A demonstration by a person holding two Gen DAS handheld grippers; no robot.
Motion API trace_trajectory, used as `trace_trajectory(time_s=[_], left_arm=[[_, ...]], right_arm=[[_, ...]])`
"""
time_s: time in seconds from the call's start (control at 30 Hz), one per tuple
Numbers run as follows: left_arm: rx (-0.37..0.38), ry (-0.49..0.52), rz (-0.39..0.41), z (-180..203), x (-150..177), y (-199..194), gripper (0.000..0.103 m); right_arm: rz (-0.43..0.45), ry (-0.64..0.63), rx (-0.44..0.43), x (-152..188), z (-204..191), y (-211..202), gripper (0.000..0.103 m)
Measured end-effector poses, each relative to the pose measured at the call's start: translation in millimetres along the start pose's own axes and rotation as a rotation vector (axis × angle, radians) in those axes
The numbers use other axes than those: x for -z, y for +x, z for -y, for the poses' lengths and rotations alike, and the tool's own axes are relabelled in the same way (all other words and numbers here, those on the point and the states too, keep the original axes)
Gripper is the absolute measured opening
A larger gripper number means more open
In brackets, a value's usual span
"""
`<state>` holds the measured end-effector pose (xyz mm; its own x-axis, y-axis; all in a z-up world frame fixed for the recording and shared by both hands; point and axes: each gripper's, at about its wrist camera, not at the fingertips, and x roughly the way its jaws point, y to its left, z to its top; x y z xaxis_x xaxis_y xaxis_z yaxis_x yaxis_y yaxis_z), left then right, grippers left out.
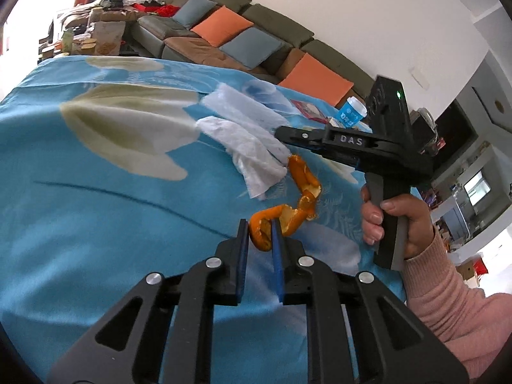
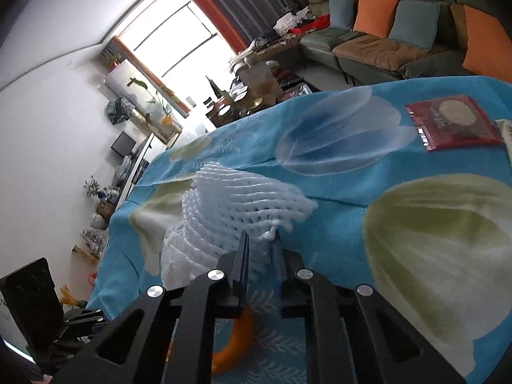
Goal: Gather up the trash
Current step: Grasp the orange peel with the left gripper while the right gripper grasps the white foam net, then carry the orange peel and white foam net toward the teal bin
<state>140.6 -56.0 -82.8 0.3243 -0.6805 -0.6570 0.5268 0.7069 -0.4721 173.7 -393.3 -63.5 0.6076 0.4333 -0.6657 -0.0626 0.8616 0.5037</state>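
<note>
Left wrist view: your left gripper point(image 1: 260, 224) pinches the near end of the orange peel point(image 1: 289, 204), whose length runs away toward the foam net point(image 1: 243, 147). Your right gripper point(image 2: 260, 236) is clamped on that net's near edge, just beyond the peel.

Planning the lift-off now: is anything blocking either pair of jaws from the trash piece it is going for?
Nothing visible. The left gripper is already shut on the curled orange peel strip, and the right gripper is shut on the white foam fruit net. Both lie on the blue floral tablecloth.
</note>
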Motion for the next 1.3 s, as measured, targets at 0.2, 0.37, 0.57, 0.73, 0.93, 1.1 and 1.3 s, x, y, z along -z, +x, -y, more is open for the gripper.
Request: trace_trajectory(time_s=[0.2,0.37,0.57,0.73,0.93,1.1,1.3], left_arm=[[-0.007,-0.025,0.039,-9,7,-18,0.014],[-0.021,-0.032,0.065,-14,17,-35,0.014],[-0.039,-0.043,0.102,-15,19,-49,0.014],[-0.061,-0.053,0.136,-19,30,-68,0.014],[-0.093,-0.077,0.176,-28,40,-87,0.014],[-0.136,-0.093,0.213,-35,48,-108,0.014],[-0.186,-0.136,0.266,-51,61,-140,0.014]], right_arm=[[0.089,0.005,-0.014,7,0,-25,0.005],[0.150,0.010,-0.047,12,-4,-46,0.005],[0.194,-0.022,-0.104,17,-21,-64,0.005],[0.198,-0.048,-0.160,25,-38,-71,0.005],[0.140,-0.092,-0.243,37,-65,-60,0.005],[0.096,-0.129,-0.290,48,-89,-47,0.005],[0.038,-0.180,-0.330,56,-118,-27,0.005]])
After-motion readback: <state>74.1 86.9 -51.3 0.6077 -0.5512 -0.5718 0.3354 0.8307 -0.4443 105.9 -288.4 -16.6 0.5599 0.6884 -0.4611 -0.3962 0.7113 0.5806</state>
